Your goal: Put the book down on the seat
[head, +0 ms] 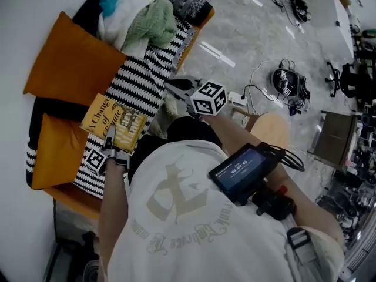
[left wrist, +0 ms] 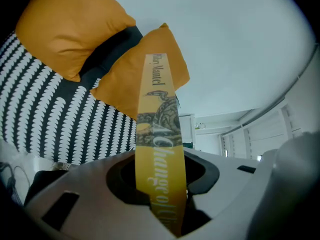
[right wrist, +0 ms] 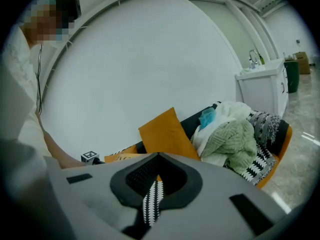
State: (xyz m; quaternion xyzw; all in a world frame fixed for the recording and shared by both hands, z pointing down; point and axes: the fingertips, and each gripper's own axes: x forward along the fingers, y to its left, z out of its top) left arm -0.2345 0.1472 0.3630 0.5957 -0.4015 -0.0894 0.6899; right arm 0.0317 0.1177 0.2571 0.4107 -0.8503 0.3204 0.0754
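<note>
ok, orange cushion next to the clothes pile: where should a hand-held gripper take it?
By its raised corner, from above and the front of the seat. The orange cushion leans on the backrest with that corner free; its faces look too broad for jaws, and the clothes pile crowds one side. The left hand-held gripper holds the book, so probably use the right hand-held gripper.

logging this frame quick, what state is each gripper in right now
Left gripper: jaws closed on the yellow book.
Right gripper: jaws closed, holding nothing.
</note>
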